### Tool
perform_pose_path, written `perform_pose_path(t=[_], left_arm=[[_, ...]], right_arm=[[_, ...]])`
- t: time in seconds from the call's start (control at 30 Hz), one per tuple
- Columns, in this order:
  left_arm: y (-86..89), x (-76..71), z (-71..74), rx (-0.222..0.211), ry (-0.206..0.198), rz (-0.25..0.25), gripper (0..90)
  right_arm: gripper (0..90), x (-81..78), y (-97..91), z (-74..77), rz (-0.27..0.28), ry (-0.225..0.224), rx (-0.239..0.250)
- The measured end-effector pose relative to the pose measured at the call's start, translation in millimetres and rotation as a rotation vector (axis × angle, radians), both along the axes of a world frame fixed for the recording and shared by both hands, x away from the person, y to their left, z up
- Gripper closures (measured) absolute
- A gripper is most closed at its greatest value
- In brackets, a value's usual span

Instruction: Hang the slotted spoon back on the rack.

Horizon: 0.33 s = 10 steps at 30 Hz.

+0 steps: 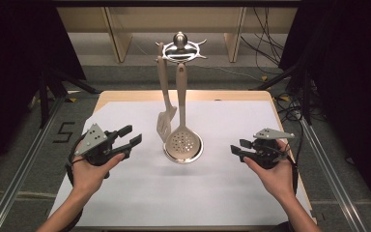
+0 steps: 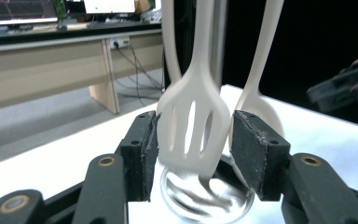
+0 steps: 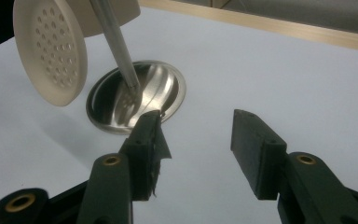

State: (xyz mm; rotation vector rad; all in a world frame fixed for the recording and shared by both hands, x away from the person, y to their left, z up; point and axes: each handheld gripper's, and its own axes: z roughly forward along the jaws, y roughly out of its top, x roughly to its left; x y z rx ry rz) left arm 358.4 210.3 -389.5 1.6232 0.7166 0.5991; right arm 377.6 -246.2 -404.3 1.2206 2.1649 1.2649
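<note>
- Two claws, both spread: the left claw holds nothing, near the cream slotted plastic spatula hanging on the steel utensil stand.
- The right claw hovers empty over the white tabletop.

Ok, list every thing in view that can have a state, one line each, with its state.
slotted spatula: hanging from the stand, blade just above the base.
skimmer: hanging from the stand, perforated bowl low over the base.
utensil stand: upright on the table.
left gripper: open, apart from the spatula in the high view.
right gripper: open, nothing between the jaws.
</note>
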Motion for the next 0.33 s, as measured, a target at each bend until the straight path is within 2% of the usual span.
perform_pose_path(t=[0.07,0.1,0.17,0.2,0.23,0.27,0.3,0.33], left_arm=[[3.2,-0.4,-6.0,0.006,0.008,0.008,49.6],[4.9,-0.3,-8.8,0.007,0.016,0.011,49.5],[8.0,1.0,-14.3,0.007,0.021,0.021,49.2],[10.0,1.3,-16.6,0.016,0.029,0.031,48.8],[11.6,2.3,-19.2,0.015,0.035,0.038,48.3],[13.8,3.8,-22.2,0.02,0.038,0.045,47.8],[15.4,4.5,-25.6,0.02,0.057,0.064,47.2],[17.8,6.6,-29.5,0.03,0.07,0.081,46.3]], right_arm=[[53.1,-0.1,-1.0,0.3,0.012,0.018,-0.004],[53.0,-1.9,0.6,0.2,-0.004,0.039,0.019],[52.7,-1.5,-1.0,-0.6,-0.001,0.038,0.014],[52.5,-0.4,-3.0,-1.0,0.001,0.015,-0.005],[52.2,-1.8,-1.7,-1.6,-0.011,0.042,0.021],[51.9,-1.8,-2.1,-2.1,-0.01,0.05,0.027],[51.7,-0.6,-4.6,-2.5,-0.003,0.043,0.007],[51.3,-2.4,-3.6,-2.6,-0.017,0.071,0.018]])
